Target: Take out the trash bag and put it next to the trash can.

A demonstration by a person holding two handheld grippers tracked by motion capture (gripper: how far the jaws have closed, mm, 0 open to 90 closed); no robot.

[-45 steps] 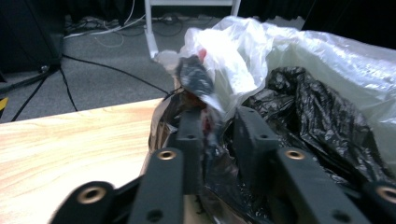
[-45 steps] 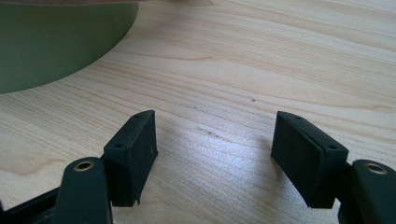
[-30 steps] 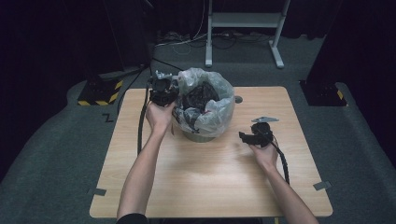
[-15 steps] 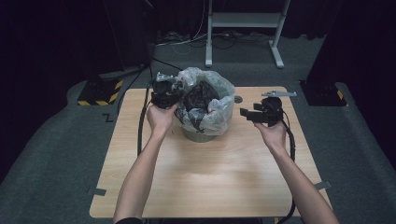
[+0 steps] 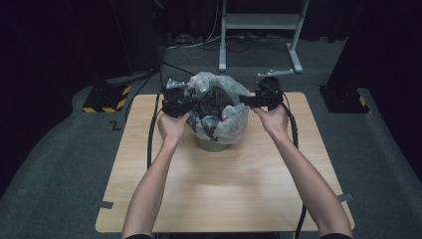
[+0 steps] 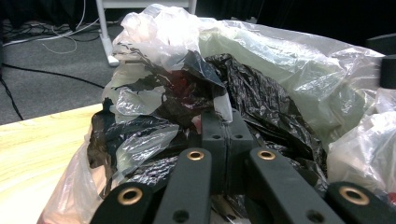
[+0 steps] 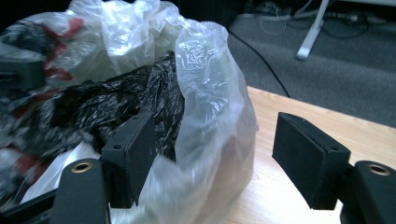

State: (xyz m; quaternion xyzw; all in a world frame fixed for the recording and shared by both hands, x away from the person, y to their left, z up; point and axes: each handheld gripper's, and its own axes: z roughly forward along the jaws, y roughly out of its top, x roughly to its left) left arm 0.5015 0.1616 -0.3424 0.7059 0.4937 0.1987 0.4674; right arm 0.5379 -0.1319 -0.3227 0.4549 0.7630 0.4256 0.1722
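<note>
Left tongs (image 5: 186,101) clenched on the clear liner bag (image 5: 234,119) at the bin's (image 5: 211,144) left rim, mid-bench (image 5: 199,199), right tongs (image 7: 212,154) just spread wide, straddling the right rim ungripped; right-side grab and bag lift-out likely left.
</note>
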